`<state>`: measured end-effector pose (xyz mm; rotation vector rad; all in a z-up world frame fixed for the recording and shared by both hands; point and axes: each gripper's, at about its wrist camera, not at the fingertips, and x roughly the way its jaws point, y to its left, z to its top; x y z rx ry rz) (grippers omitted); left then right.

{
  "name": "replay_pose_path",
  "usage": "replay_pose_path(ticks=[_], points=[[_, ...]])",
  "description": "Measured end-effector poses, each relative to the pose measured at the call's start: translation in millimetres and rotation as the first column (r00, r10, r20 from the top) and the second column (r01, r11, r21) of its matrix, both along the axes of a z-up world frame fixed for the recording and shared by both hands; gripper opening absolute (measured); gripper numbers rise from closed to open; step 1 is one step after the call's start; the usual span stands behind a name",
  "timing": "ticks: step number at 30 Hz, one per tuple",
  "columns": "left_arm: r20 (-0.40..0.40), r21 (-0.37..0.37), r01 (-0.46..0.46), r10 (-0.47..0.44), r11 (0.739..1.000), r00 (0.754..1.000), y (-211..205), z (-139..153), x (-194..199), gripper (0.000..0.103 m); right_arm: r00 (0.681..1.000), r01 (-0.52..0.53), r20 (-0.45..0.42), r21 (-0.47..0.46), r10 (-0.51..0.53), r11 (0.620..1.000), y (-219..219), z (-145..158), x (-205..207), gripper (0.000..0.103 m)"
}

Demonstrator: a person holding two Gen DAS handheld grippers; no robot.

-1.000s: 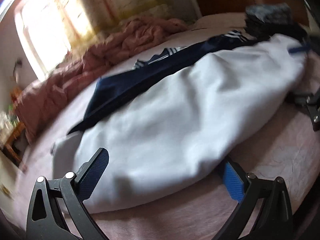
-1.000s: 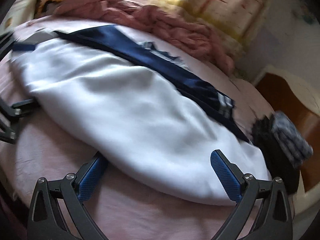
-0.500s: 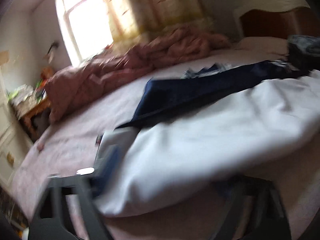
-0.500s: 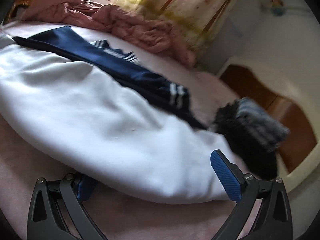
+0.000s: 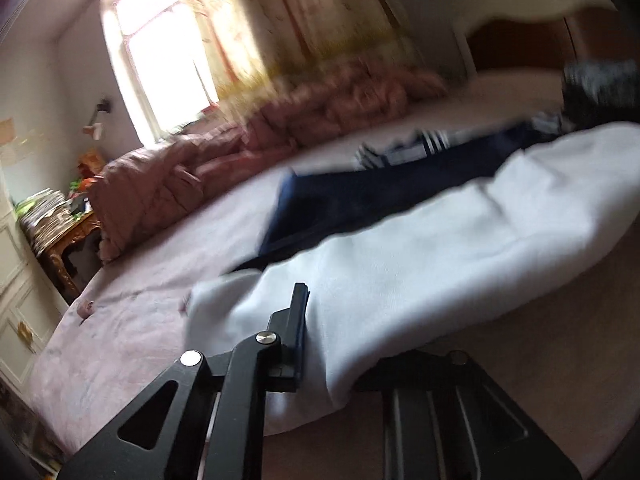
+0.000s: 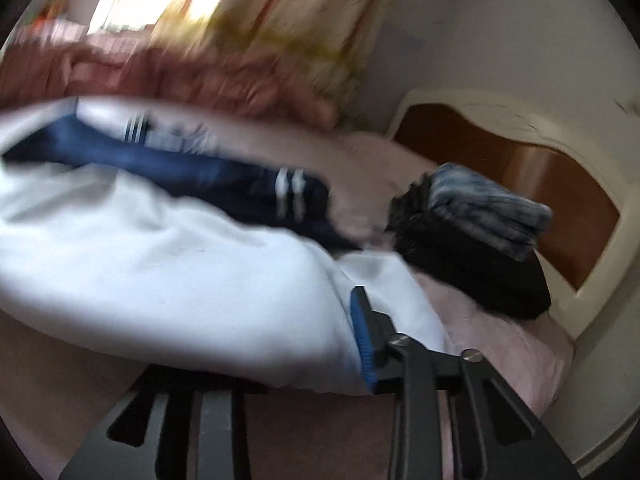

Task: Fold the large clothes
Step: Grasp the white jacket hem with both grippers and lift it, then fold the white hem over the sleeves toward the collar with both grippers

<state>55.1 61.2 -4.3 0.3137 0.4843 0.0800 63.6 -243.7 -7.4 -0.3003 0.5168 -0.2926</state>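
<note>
While the white garment (image 5: 420, 280) lies spread across the pink bed sheet (image 5: 132, 328), you have a near corner of it in each tool. Your left gripper (image 5: 320, 344) has just been closing, and its jaws now stand narrow with the garment's near edge pinched between them — one black finger (image 5: 294, 332) lies against the top of the cloth and the other sits under the fold. Your right gripper (image 6: 320, 344) has just been closing too; its blue-padded finger (image 6: 362, 332) presses on the white cloth at the opposite near corner, and the other finger is hidden beneath the fabric, so the cloth fills the gap between the jaws. In the right wrist view the white garment (image 6: 160, 264) bulges up from the sheet at the grip.

Just behind the white piece lies a navy garment with white stripes (image 6: 224, 184), partly tucked under its far edge — the same navy piece shows in the left wrist view, though blurred. Near the garment's end on the headboard side sits a dark folded stack (image 6: 472, 248) with a grey-blue piece on top. Further back, a rumpled pink quilt (image 5: 260, 148) runs along the far side of the bed below the curtained window (image 5: 168, 64). A wooden headboard (image 6: 520, 184) with a cream frame stands beyond the stack.
</note>
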Motion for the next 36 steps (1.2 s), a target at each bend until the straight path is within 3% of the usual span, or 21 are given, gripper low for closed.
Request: replay_pose_path(ticks=[3,7,8,13,17,20,22,23,25,26,30,33,36], points=[[0.040,-0.042,-0.005,0.006,0.999,0.999,4,27,-17,0.014,0.996,-0.001,0.089,0.041,-0.003,0.999,4,21,-20,0.021],[0.010,-0.123,0.006,-0.005,0.992,1.000,12,51,-48,0.014,0.993,-0.022,0.117,0.069,0.014,0.997,3,44,-54,0.021],[0.000,-0.124,0.006,-0.006,0.992,1.000,12,54,-54,0.014,0.994,-0.031,0.109,0.084,0.021,0.996,1,49,-64,0.021],[-0.003,0.033,0.029,-0.029,0.999,1.000,-11,55,-86,0.014,0.996,-0.061,0.071,0.050,0.058,0.997,4,63,-100,0.021],[-0.006,-0.029,0.012,-0.012,1.000,1.000,-3,61,-76,0.015,0.994,-0.084,0.074,0.038,0.081,0.996,7,73,-108,0.021],[-0.001,-0.100,0.000,-0.001,0.995,1.000,3,73,-54,0.016,0.995,-0.086,0.066,0.082,0.081,0.993,3,78,-96,0.022],[-0.035,-0.090,-0.025,0.022,0.996,0.999,0,75,-31,0.023,0.995,-0.092,0.052,0.113,0.087,0.989,-1,84,-86,0.022],[-0.057,-0.071,-0.037,0.033,0.997,0.998,-4,73,-22,0.023,0.995,-0.094,0.042,0.130,0.090,0.987,-4,87,-78,0.022],[-0.082,-0.109,-0.038,0.029,0.993,0.996,-7,71,-1,0.022,0.995,-0.099,0.025,0.147,0.097,0.984,-8,90,-61,0.022],[-0.089,-0.135,-0.029,0.017,0.990,0.996,-6,71,10,0.022,0.995,-0.104,0.014,0.152,0.103,0.983,-9,90,-49,0.022],[-0.098,-0.123,-0.024,0.012,0.992,0.995,-7,70,52,0.022,0.991,-0.129,-0.005,0.170,0.131,0.977,-11,85,0,0.022],[-0.143,-0.147,-0.028,0.007,0.989,0.990,1,72,94,0.022,0.990,-0.092,-0.070,0.322,0.120,0.942,-28,83,54,0.022],[-0.233,-0.139,-0.040,0.007,0.989,0.973,5,57,140,0.022,0.981,-0.079,-0.138,0.350,0.134,0.933,-33,73,105,0.023]])
